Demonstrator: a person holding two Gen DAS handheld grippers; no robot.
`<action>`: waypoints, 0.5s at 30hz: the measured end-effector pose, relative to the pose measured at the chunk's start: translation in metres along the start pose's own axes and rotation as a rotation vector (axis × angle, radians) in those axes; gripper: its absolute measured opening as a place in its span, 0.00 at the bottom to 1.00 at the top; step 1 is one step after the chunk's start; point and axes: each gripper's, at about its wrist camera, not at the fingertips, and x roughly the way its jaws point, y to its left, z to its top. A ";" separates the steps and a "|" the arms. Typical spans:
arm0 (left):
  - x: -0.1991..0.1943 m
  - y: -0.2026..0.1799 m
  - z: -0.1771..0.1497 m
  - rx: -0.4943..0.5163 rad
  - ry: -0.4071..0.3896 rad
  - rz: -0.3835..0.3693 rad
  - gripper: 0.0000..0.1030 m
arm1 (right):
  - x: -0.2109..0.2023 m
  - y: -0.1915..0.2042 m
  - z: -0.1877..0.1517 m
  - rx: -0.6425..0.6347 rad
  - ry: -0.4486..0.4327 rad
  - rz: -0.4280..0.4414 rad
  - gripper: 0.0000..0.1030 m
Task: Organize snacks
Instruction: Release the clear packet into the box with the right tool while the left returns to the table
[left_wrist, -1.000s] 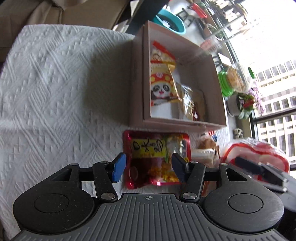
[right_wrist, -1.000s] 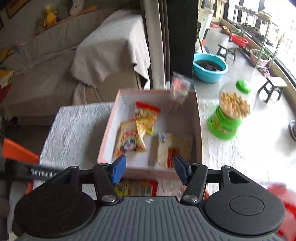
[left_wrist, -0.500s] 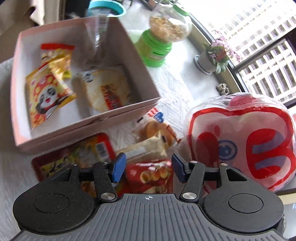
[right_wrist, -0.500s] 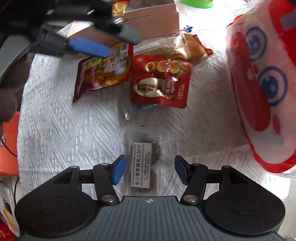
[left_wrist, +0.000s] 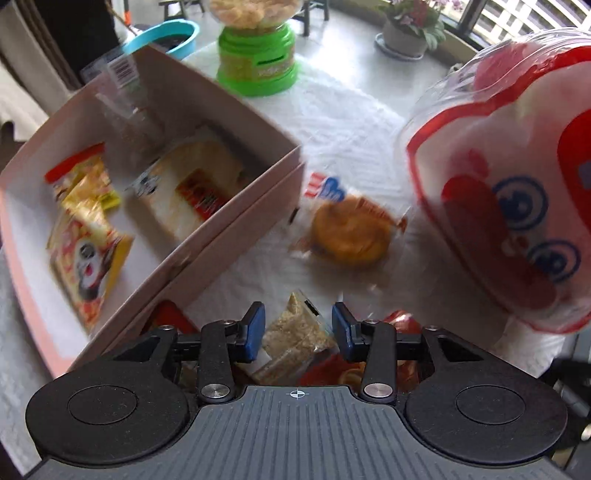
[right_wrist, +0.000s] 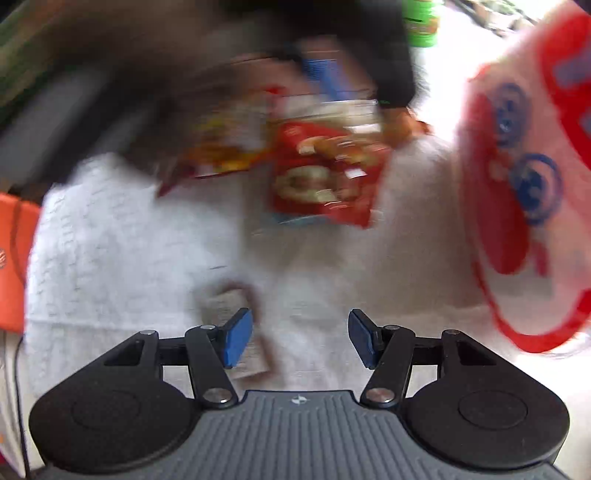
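Crumbly oat bar (left_wrist: 295, 332), light and fragile in slippery film, lies between my left gripper's (left_wrist: 298, 330) released fingers at 6 o'clock; I'd pinch its long edges. Right gripper (right_wrist: 300, 338) spread, empty.

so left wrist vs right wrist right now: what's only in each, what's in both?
Left wrist only: inside of the pink box with the panda packet, plus the round cake packet. Right wrist only: small labelled bar by its open right gripper, blurred. Both: big red-and-white bag, red snack pouch, green dispenser. Left gripper is open.
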 end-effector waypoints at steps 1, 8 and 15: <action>-0.003 0.011 -0.009 -0.029 0.020 0.018 0.44 | -0.002 -0.002 0.003 -0.007 -0.017 -0.009 0.56; -0.027 0.070 -0.064 -0.304 0.048 0.028 0.43 | -0.017 0.005 0.059 -0.085 -0.196 -0.124 0.56; -0.053 0.087 -0.090 -0.471 -0.011 -0.057 0.40 | 0.014 0.007 0.127 -0.171 -0.217 -0.208 0.57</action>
